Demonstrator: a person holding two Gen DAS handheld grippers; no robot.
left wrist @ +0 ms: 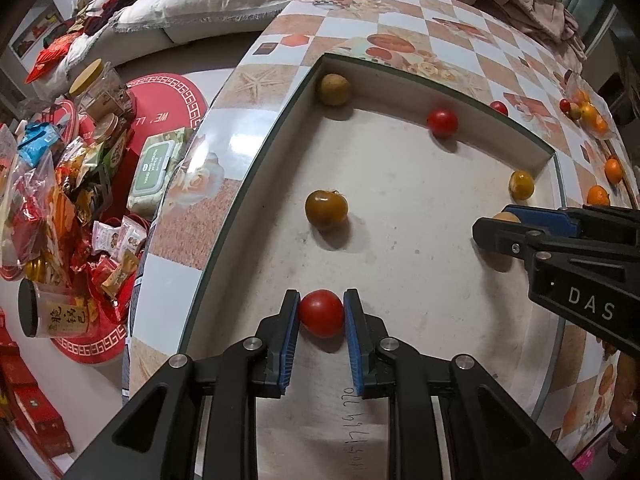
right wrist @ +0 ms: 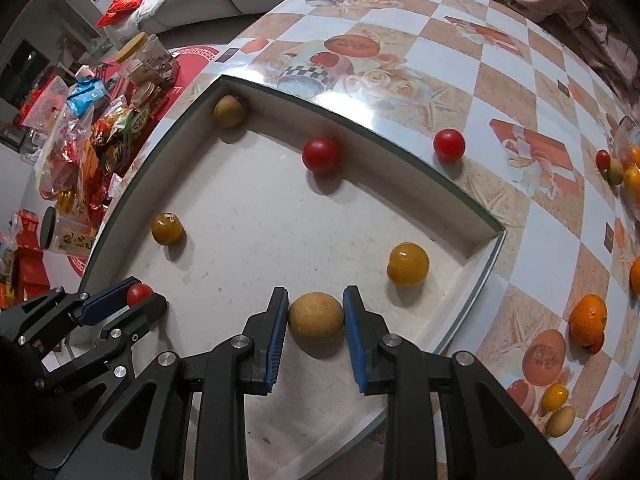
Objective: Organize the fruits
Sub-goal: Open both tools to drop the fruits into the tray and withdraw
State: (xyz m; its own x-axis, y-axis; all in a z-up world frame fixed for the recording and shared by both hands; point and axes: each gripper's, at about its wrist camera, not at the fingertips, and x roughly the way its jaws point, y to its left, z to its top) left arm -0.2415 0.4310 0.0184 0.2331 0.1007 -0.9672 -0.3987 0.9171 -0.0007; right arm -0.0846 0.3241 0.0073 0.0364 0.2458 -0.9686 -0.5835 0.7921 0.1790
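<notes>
Sorting partly done: several fruits in the tray (right wrist: 486,242), more loose on the desk (right wrist: 500,92).
Left hand-held gripper (left wrist: 322,314) grasps a red tomato (left wrist: 322,312); right hand-held gripper (right wrist: 316,316) grasps a tan fruit (right wrist: 316,317).

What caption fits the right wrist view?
Right gripper shut on a tan round fruit inside the white tray.

In the left wrist view, the right tool (left wrist: 486,236) hides most of the tan fruit (left wrist: 505,217) it grips.
</notes>
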